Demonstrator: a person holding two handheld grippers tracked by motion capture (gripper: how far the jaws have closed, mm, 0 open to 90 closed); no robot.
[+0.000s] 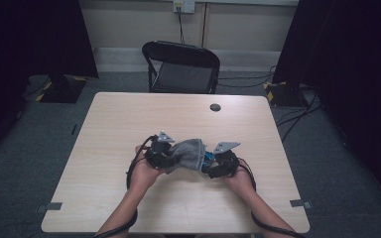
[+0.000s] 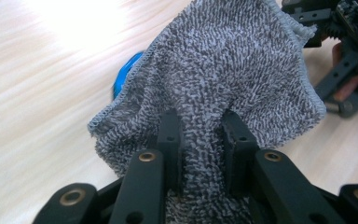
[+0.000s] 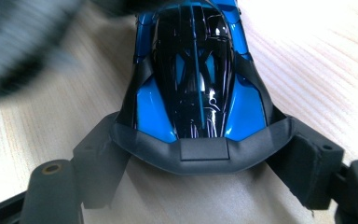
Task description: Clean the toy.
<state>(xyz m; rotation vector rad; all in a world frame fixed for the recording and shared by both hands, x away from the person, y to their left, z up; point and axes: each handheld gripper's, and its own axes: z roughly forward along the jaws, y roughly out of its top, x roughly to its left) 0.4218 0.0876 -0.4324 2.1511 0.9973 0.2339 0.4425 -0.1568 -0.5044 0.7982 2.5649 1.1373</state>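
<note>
One table (image 1: 129,119) was observed, with two grippers worked over its near half by one person's two hands. One grey cloth (image 1: 188,152) and one blue-and-black toy car (image 3: 198,70) were counted as the items in hand.

The left gripper (image 1: 166,159) was found closed on the cloth: in the left gripper view, a fold of the terry fabric (image 2: 223,70) was seen pinched between the two black jaws, with the rest of the cloth spread out beyond them. One stitched hem was noted around its edge. A sliver of the blue car (image 2: 123,77) was visible behind the cloth's left edge.

The right gripper (image 1: 213,166) was found clamped on the car. In the right gripper view, the two jaws were seen pressed against the car's sides near its dark rear bumper, with the car lying lengthwise away from the camera, on or just above the table top. A blurred grey mass, taken to be the cloth, was noted at the upper left of that view.

In the high view, the cloth was seen draped between the two grippers, covering most of the car (image 1: 207,158).

One black folding chair (image 1: 181,67) was recorded beyond the far edge of the table, and one small dark round disc (image 1: 215,107) on the table near that edge.
</note>
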